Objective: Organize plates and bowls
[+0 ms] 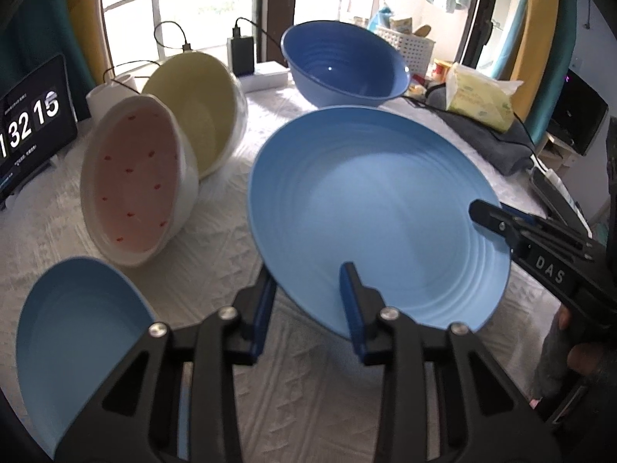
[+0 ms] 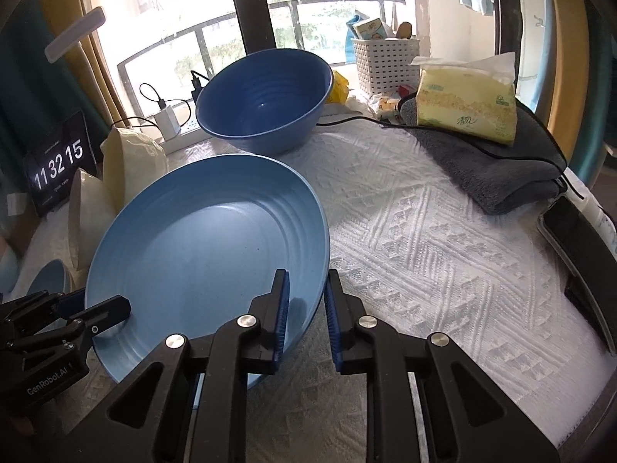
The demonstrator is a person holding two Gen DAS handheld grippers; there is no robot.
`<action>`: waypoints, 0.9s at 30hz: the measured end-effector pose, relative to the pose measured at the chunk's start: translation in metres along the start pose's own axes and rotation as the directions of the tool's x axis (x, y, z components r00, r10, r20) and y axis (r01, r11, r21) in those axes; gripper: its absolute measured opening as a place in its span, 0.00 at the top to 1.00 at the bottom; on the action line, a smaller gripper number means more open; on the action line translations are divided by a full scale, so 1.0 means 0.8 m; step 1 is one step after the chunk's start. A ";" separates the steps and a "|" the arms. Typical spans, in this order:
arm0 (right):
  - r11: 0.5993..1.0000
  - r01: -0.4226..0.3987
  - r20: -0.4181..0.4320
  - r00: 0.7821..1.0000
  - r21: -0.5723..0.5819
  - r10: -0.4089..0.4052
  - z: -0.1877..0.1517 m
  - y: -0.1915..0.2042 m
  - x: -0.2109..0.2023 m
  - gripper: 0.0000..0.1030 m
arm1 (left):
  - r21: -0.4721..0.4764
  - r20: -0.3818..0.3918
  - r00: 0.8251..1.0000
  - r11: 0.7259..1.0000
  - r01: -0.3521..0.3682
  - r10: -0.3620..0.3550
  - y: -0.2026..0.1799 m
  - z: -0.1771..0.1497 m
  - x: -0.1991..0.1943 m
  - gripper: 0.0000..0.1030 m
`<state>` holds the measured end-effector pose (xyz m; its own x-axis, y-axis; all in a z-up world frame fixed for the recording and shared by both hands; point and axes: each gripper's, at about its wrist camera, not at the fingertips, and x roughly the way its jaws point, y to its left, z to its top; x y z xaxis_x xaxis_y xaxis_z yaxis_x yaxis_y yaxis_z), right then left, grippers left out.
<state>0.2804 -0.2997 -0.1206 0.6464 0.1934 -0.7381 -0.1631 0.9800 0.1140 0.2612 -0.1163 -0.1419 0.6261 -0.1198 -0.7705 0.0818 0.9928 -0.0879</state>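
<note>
A large light blue plate [image 1: 378, 208] [image 2: 208, 247] is held tilted above the white tablecloth. My left gripper [image 1: 308, 301] straddles its near rim, one finger over and one under. My right gripper [image 2: 306, 301] is shut on its right rim; it also shows in the left wrist view [image 1: 497, 223]. A dark blue bowl [image 1: 343, 65] [image 2: 266, 100] stands behind the plate. A pink-lined white bowl [image 1: 135, 185] and a yellow bowl [image 1: 196, 108] lean on their sides at left. A small light blue bowl [image 1: 77, 347] sits near left.
A clock display [image 1: 31, 123] stands far left. A tissue pack [image 2: 466, 104] lies on a grey towel [image 2: 493, 162] at back right. A phone [image 2: 578, 247] lies at the right edge. A white basket [image 2: 385, 61] and chargers [image 2: 167, 119] line the window sill.
</note>
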 end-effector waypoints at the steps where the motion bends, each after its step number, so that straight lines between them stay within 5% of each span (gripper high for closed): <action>1: 1.000 0.001 0.003 1.000 -0.001 -0.001 0.000 0.001 -0.002 0.81 | 0.000 0.004 1.000 1.000 0.000 0.000 -0.001 0.000 -0.002 0.66; 27: 0.999 0.003 0.070 0.998 -0.042 -0.001 -0.007 0.054 -0.058 0.81 | -0.038 0.109 0.994 0.999 0.003 0.001 0.039 -0.025 -0.073 0.66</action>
<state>0.2390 -0.2669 -0.0856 0.6970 0.1957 -0.6899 -0.1920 0.9778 0.0833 0.2115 -0.0780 -0.1123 0.7070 -0.1186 -0.6972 0.0537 0.9920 -0.1142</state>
